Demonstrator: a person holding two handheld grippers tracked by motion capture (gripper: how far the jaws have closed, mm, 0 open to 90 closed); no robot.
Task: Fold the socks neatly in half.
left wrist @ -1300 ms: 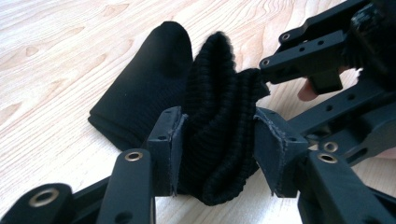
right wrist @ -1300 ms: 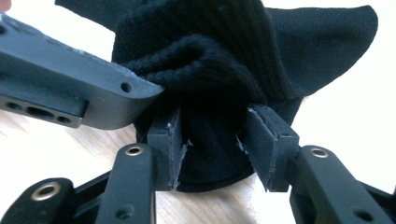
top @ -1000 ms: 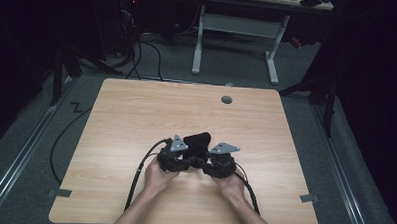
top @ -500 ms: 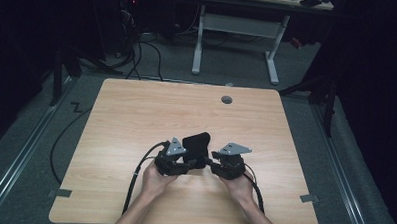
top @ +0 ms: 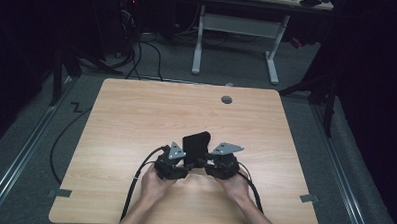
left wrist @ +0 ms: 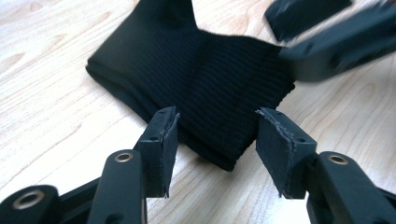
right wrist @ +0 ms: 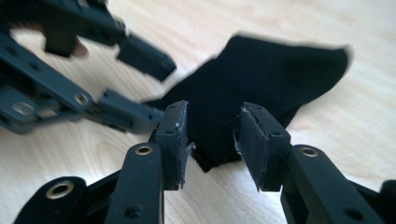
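Black ribbed cloth [top: 196, 143], one folded piece of knit fabric, lies flat on the pale wooden table [top: 136, 115], near the person's edge and a little right of the table's middle. Two grippers meet at its near edge, one in each hand.

On the left, the left gripper [top: 182, 164] points in toward the cloth's near left corner. In the left gripper view [left wrist: 215, 140] its two black jaws stand apart with padded faces on either side of the cloth's folded edge. A clear gap shows between each pad and the fabric, so nothing is clamped. These jaws have just been opening, with the cloth's edge between them.

Past the cloth's middle, the right gripper [top: 204, 165] comes in from the other side toward the near right corner. In the right gripper view [right wrist: 212, 142] its two jaws stand closer to each other, with a corner of the cloth between the pads. Whether the pads press on the fabric I cannot tell.

Farther back and to the right, one round grey grommet [top: 227, 99] sits in the tabletop, well apart from the cloth. One person's two hands, left hand [top: 154, 183] and right hand [top: 234, 186], come in from the bottom of the high view.
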